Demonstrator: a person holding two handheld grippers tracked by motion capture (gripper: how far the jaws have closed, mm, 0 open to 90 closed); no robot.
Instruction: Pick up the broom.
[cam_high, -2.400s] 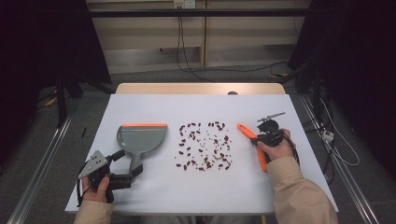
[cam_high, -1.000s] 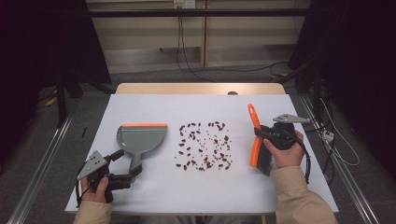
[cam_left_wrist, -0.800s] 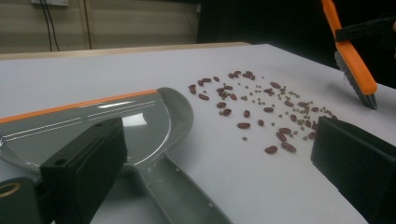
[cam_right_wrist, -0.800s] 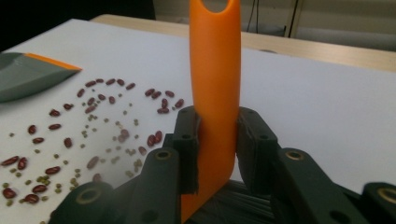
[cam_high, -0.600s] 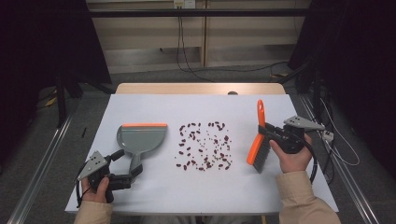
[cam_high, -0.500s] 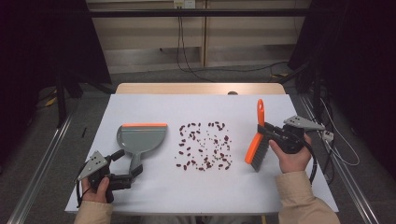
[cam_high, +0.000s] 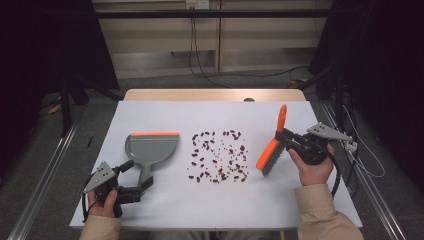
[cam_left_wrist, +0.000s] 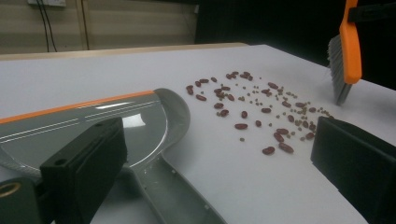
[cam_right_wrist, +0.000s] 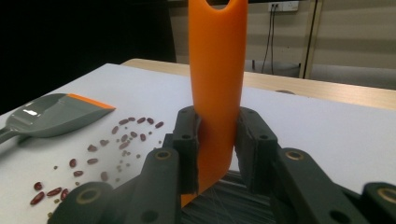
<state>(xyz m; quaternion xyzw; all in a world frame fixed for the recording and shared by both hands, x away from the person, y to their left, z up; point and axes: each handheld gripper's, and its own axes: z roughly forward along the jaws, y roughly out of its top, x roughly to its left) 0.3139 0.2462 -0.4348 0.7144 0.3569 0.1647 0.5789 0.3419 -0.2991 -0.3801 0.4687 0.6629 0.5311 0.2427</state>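
Note:
An orange-backed brush (cam_high: 272, 150) with grey bristles hangs tilted over the table's right side, handle up, bristles toward the beans. My right gripper (cam_high: 281, 136) is shut on its orange handle (cam_right_wrist: 217, 70), both pads pressed against it. Several red beans and small green ones (cam_high: 219, 155) lie scattered mid-table. Left of them lies a grey dustpan (cam_high: 151, 147) with an orange lip. My left gripper (cam_high: 137, 177) rests low at the dustpan's handle, its jaws (cam_left_wrist: 215, 154) wide open, and the handle (cam_left_wrist: 182, 191) runs between them untouched. The brush (cam_left_wrist: 348, 46) shows far right there.
The white table top (cam_high: 210, 115) has bare room at the front and back. A wooden strip (cam_high: 215, 95) runs along its far edge. Cables trail on the floor beyond, and metal rails (cam_high: 45, 170) flank the table.
My right gripper has raised the brush from the table and turned it from lying flat to handle-up, drifting right and a little up. The left gripper and dustpan have stayed put.

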